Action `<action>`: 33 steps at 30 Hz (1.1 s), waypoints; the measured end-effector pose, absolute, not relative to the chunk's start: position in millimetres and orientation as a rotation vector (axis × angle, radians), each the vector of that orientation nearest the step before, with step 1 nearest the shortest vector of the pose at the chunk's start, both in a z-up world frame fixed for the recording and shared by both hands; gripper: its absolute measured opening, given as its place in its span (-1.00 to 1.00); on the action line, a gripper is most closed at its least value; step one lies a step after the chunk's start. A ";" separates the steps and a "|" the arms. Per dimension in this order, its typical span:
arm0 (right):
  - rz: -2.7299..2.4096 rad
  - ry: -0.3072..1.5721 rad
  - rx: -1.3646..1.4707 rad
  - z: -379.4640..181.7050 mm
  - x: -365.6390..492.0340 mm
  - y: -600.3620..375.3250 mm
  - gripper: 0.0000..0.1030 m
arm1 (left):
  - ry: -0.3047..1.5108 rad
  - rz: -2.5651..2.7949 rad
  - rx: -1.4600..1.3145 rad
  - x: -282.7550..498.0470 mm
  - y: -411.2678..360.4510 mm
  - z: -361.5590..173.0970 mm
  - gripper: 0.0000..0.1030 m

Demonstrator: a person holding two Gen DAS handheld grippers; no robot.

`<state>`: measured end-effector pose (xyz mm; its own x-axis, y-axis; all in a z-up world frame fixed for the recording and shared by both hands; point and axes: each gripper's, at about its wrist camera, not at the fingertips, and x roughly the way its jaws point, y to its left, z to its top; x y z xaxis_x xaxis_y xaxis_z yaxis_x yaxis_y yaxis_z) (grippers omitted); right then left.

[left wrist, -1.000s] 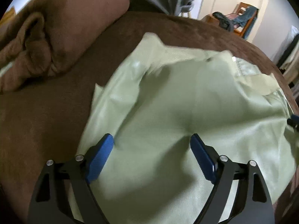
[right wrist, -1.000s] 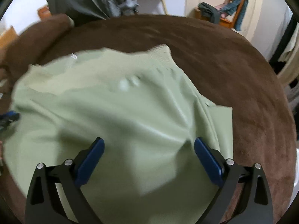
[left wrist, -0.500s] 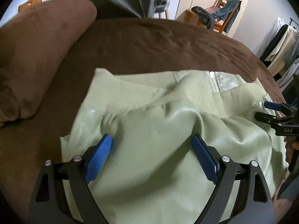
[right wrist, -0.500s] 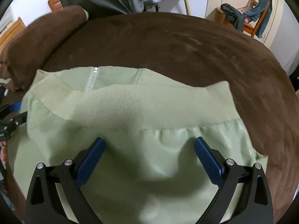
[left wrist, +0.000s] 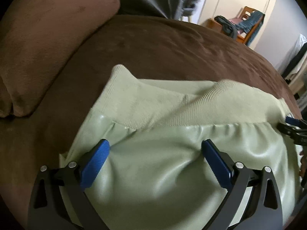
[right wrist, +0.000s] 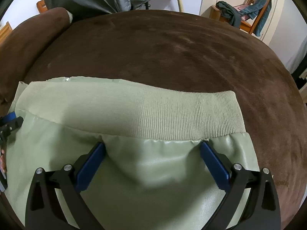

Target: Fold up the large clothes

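On the brown bed point(right wrist: 172, 53): pale green jacket point(right wrist: 153, 164), ribbed hem band point(right wrist: 172, 115) running left to right on top; zipper end point(right wrist: 67, 79) seen only from the right wrist; left tongs point(left wrist: 155, 149) and right tongs point(right wrist: 152, 149) spread wide, the left just opened further, fabric bunched between both, grip unclear; no legible writing.

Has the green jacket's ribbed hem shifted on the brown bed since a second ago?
Yes. The ribbed hem now lies nearer the right gripper, exposing more brown bed beyond.

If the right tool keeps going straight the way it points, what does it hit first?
Most likely the glossy pale green jacket spread under and between the open right tool, just short of its ribbed knit hem band; the brown plush bed cover lies beyond.
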<state>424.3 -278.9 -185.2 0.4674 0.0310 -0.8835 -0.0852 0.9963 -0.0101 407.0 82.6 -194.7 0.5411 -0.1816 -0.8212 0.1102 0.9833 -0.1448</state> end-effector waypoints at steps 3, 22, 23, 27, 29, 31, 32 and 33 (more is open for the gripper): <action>0.072 1.083 -0.034 -189.3 425.4 -282.0 0.88 | 0.980 -0.158 -0.077 409.7 84.7 -198.6 0.86; 0.133 0.942 0.130 -120.0 375.0 -297.7 0.88 | 0.961 -0.207 0.039 374.1 38.5 -129.1 0.80; 0.140 0.932 0.156 -115.9 365.1 -301.2 0.88 | 0.956 -0.220 0.053 366.9 30.1 -126.4 0.81; 0.143 0.917 0.161 -107.1 330.3 -307.8 0.88 | 0.958 -0.261 0.095 338.6 -3.3 -125.8 0.81; 0.140 0.907 0.159 -105.9 310.5 -311.8 0.88 | 0.960 -0.275 0.099 327.4 -14.3 -131.3 0.81; 0.136 0.922 0.155 -111.4 296.4 -316.1 0.88 | 0.978 -0.277 0.114 316.5 -23.3 -139.9 0.81; 0.132 0.932 0.153 -114.5 289.3 -319.2 0.88 | 0.989 -0.282 0.123 309.9 -27.3 -144.1 0.81; 0.130 0.943 0.155 -116.4 281.9 -322.5 0.88 | 0.991 -0.281 0.128 303.6 -28.6 -146.7 0.81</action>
